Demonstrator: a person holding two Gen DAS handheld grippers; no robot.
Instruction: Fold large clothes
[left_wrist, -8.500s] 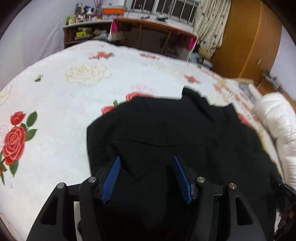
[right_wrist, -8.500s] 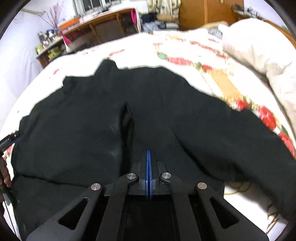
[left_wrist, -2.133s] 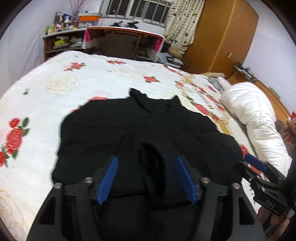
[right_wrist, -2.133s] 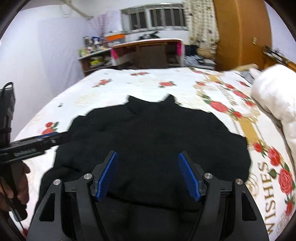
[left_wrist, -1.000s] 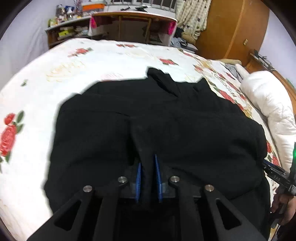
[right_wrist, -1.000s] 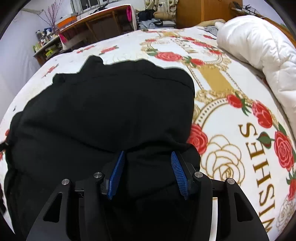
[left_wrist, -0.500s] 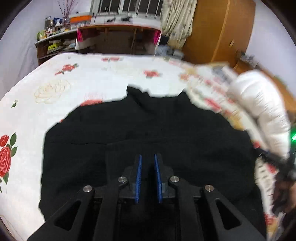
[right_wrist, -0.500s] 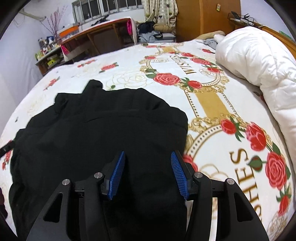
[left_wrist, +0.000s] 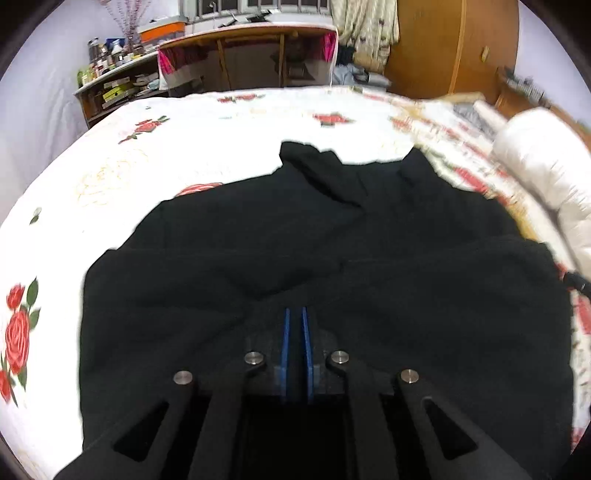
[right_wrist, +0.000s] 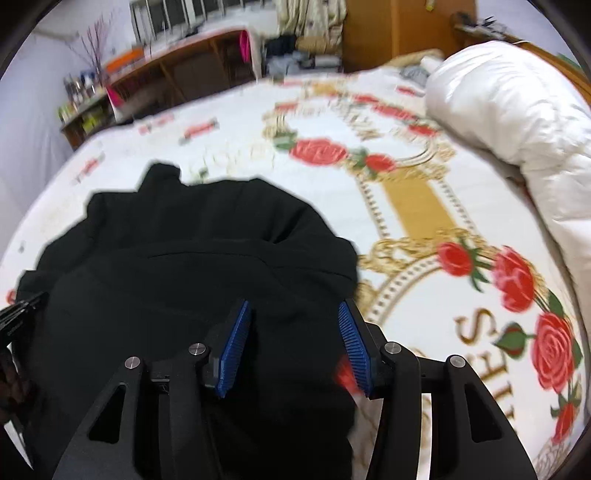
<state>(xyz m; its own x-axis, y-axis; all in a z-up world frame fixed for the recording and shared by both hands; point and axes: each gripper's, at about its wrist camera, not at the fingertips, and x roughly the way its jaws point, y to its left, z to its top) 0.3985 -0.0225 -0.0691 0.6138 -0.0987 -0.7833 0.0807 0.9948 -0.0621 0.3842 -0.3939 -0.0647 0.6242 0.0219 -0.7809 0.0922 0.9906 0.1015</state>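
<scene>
A black high-collared sweater (left_wrist: 369, 258) lies spread on the rose-print bed sheet (left_wrist: 184, 147), collar at the far end. My left gripper (left_wrist: 294, 314) is at its near middle, jaws closing, the blue pads almost together on a pinched fold with creases radiating from it. In the right wrist view the sweater (right_wrist: 184, 258) fills the left half. My right gripper (right_wrist: 293, 314) hovers open over its right edge, the right pad at the hem line, and the pads do not press the cloth. The left gripper's black tip (right_wrist: 20, 314) shows at the far left.
A rolled white duvet (right_wrist: 517, 110) lies along the bed's right side. Beyond the bed stand a wooden desk (left_wrist: 251, 48), cluttered shelves (left_wrist: 110, 81) and a wooden wardrobe (left_wrist: 450, 48). Bare sheet (right_wrist: 406, 206) lies to the right of the sweater.
The left pads have drawn closer on the pinched fold. The right gripper has lifted, and more of the sheet to the sweater's right now shows.
</scene>
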